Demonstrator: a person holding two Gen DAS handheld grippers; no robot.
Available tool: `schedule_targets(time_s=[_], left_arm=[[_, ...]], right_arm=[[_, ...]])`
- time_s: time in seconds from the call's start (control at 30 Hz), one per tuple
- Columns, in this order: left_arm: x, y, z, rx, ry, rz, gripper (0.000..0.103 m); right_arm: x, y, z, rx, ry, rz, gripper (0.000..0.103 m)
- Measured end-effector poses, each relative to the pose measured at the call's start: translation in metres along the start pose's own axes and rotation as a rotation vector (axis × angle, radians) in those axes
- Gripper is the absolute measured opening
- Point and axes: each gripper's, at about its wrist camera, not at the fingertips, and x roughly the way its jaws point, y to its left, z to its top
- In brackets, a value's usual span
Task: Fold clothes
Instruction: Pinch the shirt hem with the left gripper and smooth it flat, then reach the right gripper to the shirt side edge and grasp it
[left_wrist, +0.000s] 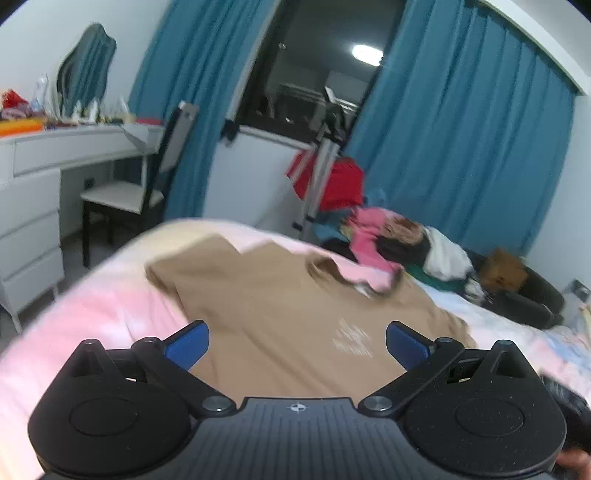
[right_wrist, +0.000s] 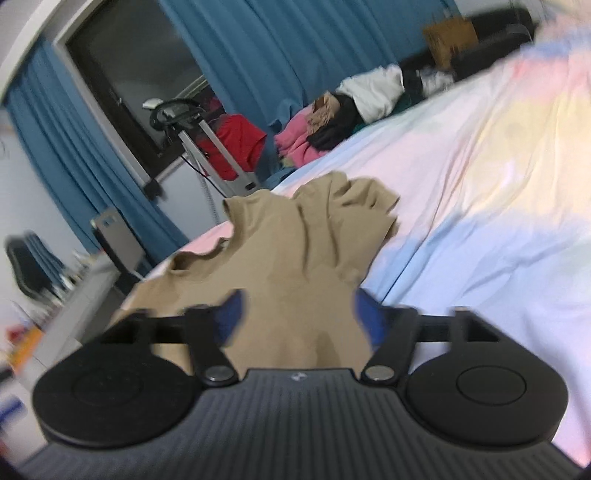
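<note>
left gripper (left_wrist: 297, 343): jaws wide apart, above tan shirt (left_wrist: 280, 314)
right gripper (right_wrist: 299, 317): jaws apart, shirt between them
beyond: clothes pile (left_wrist: 406, 243) on bed (left_wrist: 92, 314)

Nothing here can be read as words or numbers. The tan shirt (left_wrist: 280, 314) spread on my bed has a pale printed patch (left_wrist: 351, 338), lower right of centre in the left view, but it is blurred to a few faint streaks and I cannot make out a single letter. My left tool (left_wrist: 297, 345) carries a small round crosshair mark (left_wrist: 296, 407) on its ribbed body, a sign and not a text. My right tool (right_wrist: 297, 317) has a like mark (right_wrist: 296, 376) in the same spot, too smeared to tell more.
</note>
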Motion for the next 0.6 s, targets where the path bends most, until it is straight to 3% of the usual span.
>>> schedule_targets(time_s=[0.2, 0.3, 0.4, 0.53, 0.6], left_arm=[[-0.011, -0.009, -0.022, 0.044, 0.028, 0.016, 0.103], [-0.001, -0.004, -0.026, 0.042, 0.043, 0.028, 0.103], [0.022, 0.01, -0.029, -0.004, 0.088, 0.029, 0.103], [0.054, 0.015, -0.034, -0.032, 0.152, 0.004, 0.103], [0.069, 0.013, -0.038, -0.032, 0.174, 0.006, 0.103]], right_arm=[[0.014, -0.009, 0.009, 0.12, -0.019, 0.052, 0.099], [0.043, -0.024, 0.027, 0.181, -0.019, 0.047, 0.099], [0.072, -0.054, 0.04, 0.32, -0.035, 0.055, 0.099], [0.111, -0.081, 0.049, 0.429, -0.015, 0.056, 0.082], [0.13, -0.081, 0.049, 0.4, 0.005, 0.024, 0.082]])
